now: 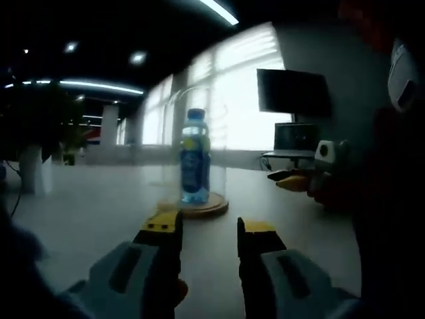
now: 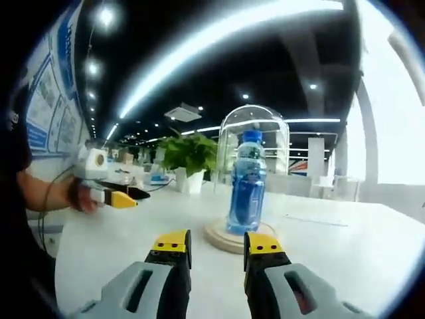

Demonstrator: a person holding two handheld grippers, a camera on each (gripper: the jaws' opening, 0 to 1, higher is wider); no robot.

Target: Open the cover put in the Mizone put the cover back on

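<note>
A blue Mizone bottle (image 1: 194, 156) (image 2: 247, 186) stands upright on a round wooden base (image 1: 211, 208) (image 2: 219, 240) on the white table, under a clear glass dome cover (image 2: 254, 133) (image 1: 219, 174). My left gripper (image 1: 208, 226) is open and empty, a short way in front of the base. My right gripper (image 2: 218, 242) is also open and empty, its tips close to the base's near edge. The right gripper (image 1: 292, 179) also comes in from the right of the left gripper view. In the right gripper view the left gripper (image 2: 119, 197) is at the left, held in a hand (image 2: 81, 197).
The white table (image 2: 345, 252) spreads wide around the base. A potted green plant (image 2: 189, 156) stands behind the dome. A dark monitor (image 1: 294, 93) and a smaller screen (image 1: 295, 136) sit at the far right by bright windows.
</note>
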